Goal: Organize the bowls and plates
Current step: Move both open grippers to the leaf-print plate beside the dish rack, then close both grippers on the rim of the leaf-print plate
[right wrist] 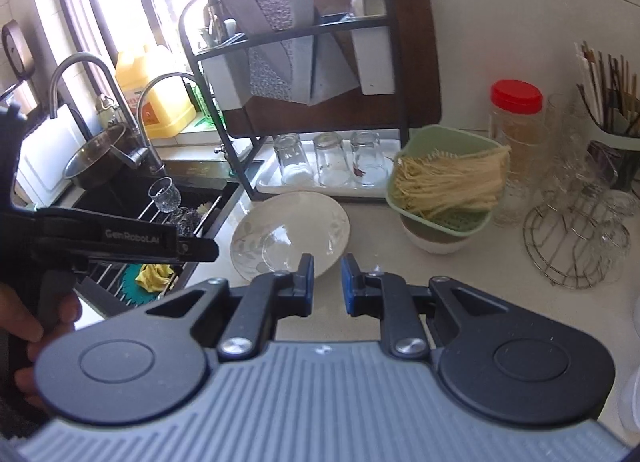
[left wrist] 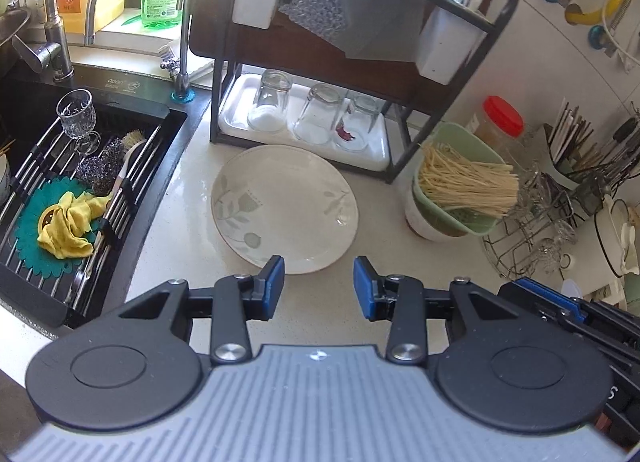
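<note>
A cream plate (left wrist: pixel 284 208) with a grey leaf pattern lies flat on the pale counter, just in front of the black dish rack (left wrist: pixel 400 166). My left gripper (left wrist: pixel 319 288) hovers at the plate's near rim, open, with nothing between its blue pads. In the right wrist view the same plate (right wrist: pixel 288 230) lies just beyond my right gripper (right wrist: pixel 327 282), whose pads stand almost together and empty. A hand holds the left gripper (right wrist: pixel 200 250), seen from the side left of the plate. A white bowl (right wrist: pixel 436 242) sits under a green strainer (right wrist: pixel 444 186) of dry noodles.
Three upturned glasses stand on a white tray (left wrist: pixel 240 126) under the rack. The sink (left wrist: pixel 80 182) on the left holds a wire grid, a stemmed glass (left wrist: pixel 78 118) and a yellow cloth. To the right are a red-lidded jar (right wrist: pixel 516 122), a wire stand (right wrist: pixel 576 242) of glasses and a chopstick holder.
</note>
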{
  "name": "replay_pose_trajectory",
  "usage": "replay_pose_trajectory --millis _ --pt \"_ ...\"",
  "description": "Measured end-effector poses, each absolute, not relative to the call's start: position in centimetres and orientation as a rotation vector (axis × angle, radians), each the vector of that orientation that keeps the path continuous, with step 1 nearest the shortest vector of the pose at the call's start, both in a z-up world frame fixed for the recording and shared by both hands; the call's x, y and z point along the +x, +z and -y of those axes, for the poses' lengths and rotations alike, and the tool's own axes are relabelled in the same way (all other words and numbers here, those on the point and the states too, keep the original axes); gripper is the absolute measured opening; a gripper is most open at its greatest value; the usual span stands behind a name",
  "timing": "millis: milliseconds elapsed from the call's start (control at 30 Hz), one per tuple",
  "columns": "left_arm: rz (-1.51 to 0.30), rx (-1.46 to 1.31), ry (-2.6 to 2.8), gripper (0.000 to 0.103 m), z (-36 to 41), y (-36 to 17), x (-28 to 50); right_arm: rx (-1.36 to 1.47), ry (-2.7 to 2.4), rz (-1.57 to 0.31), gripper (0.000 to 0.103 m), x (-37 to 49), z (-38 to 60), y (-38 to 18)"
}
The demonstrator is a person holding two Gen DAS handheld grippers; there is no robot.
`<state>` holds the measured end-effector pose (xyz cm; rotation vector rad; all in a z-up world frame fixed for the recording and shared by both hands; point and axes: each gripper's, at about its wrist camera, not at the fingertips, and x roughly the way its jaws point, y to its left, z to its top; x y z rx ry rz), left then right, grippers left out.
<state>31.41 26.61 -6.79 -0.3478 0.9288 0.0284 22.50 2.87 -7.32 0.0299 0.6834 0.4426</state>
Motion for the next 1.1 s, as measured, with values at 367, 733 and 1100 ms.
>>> replay_pose_trajectory --millis 367,733,1100 --pt "-0.983 -0.371 0.029 0.044 -31.4 -9.7 36.0 0.018 0.419 -0.745 0.019 27.5 -7.0 -8.8" --pt "-1.061 -0.372 0.003 0.071 -34.8 -14.1 42.5 -0.052 0.364 -0.809 0.041 32.1 -10.1 -11.7" --pt "-1.14 -0.394 -0.05 0.068 -37.3 -19.7 47.0 0.073 0.256 -0.969 0.04 36.6 -11.0 -16.9"
